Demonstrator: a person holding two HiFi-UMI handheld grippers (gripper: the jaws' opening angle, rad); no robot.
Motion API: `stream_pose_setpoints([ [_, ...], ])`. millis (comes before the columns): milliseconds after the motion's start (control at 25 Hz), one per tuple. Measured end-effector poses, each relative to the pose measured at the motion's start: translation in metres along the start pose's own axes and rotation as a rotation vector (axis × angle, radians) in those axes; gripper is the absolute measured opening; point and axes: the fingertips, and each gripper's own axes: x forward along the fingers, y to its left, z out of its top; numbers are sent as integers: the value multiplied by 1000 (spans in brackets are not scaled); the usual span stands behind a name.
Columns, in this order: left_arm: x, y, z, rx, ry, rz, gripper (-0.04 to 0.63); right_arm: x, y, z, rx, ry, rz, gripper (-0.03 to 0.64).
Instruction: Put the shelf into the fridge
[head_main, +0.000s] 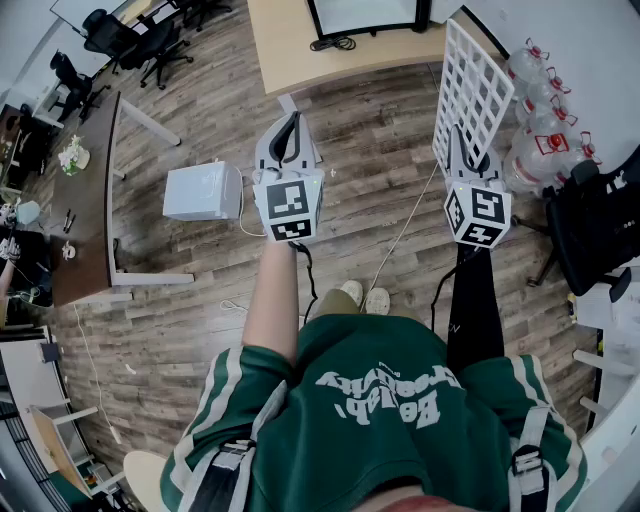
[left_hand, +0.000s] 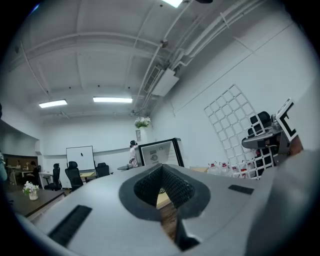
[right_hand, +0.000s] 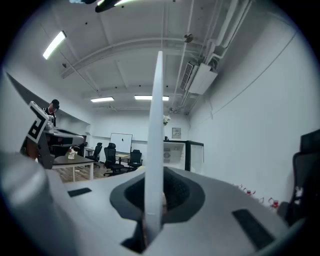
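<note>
Head view: we are holding the right hand-held gripper (head_main: 462, 140) at the right of the frame, and it is clamping the lower edge of the white wire shelf (head_main: 472, 75). The shelf is standing upright above the jaws, clear of the wooden floor (head_main: 380, 120). In the right gripper view we are seeing the shelf edge-on, as a thin white bar rising from between the pressed pads.

The left hand-held gripper (head_main: 291, 125) is sitting at the middle of the frame, well apart from the shelf. Its jaws are closed together and are gripping nothing.

The black-framed fridge (head_main: 365, 12) is standing on the table (head_main: 290, 50) at the top edge. Water bottles (head_main: 545, 120) are clustering at the right, and a white box (head_main: 203, 192) is resting on the floor at the left.
</note>
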Motion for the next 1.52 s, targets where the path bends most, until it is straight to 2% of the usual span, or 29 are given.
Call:
stream_pose_setpoints([
  [320, -3, -5, -25, 1, 43, 20, -6, 7, 7, -20, -6, 26, 26, 32],
  [960, 9, -12, 7, 26, -33, 22, -6, 12, -13, 10, -26, -61, 11, 32],
  [1240, 35, -4, 12, 26, -56, 15, -6, 34, -18, 15, -42, -72, 0, 32],
  [1520, 87, 0, 7, 30, -68, -18, -6, 77, -24, 12, -51, -64, -12, 32],
])
